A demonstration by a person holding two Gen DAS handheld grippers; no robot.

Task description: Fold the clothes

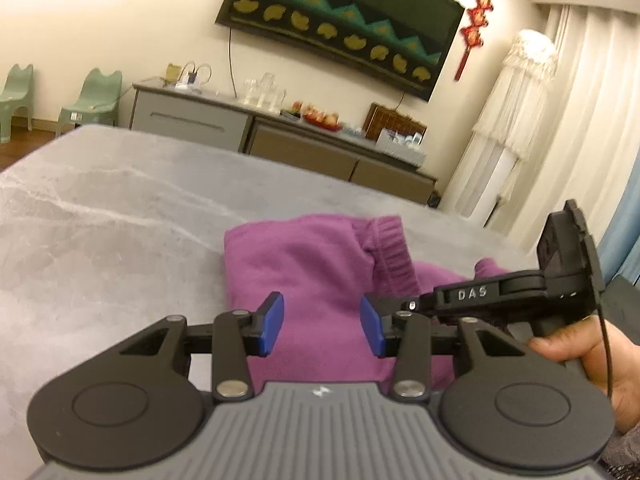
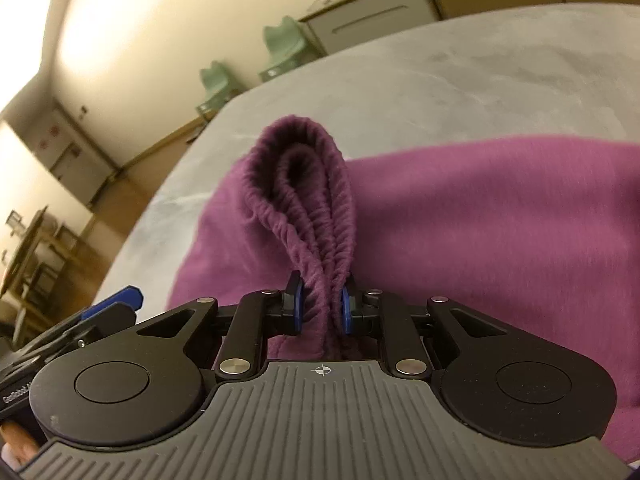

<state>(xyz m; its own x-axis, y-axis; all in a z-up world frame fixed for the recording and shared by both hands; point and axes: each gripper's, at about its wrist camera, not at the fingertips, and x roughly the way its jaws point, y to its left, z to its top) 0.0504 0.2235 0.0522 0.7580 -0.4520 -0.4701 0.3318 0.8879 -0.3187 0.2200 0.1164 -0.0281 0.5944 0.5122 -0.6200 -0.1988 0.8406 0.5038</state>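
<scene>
A grey marbled table (image 1: 100,200) fills my left wrist view and carries a purple garment (image 1: 304,264), which lies bunched near the table's near edge, directly ahead of both tools. From my right wrist view the same garment (image 2: 500,232) spreads across the tabletop (image 2: 440,80) to the right, its fleece body flat while one ribbed cuff (image 2: 308,184) stands up in a doubled loop. My right gripper (image 2: 321,307) is clamped on that cuff: the blue pads (image 2: 297,300) press the ribbed fabric from both sides, the gap between them narrow and filled with cloth. In the left wrist view that tool (image 1: 520,292) reaches in from the right, black and lettered, with a hand (image 1: 592,356) wrapped round its handle, and the raised cuff (image 1: 386,256) shows just beyond it. My left gripper (image 1: 322,326) hangs over the garment with its jaws moderately apart; the blue pads (image 1: 272,320) frame purple cloth below them but do not press on it, so I hold nothing on that side. Behind the table stands a long grey sideboard (image 1: 192,120), a dark screen (image 1: 340,24) hangs on the wall above it, two pale green chairs (image 1: 96,96) sit at the left, and a red knot ornament (image 1: 478,24) dangles beside white curtains (image 1: 580,112).
</scene>
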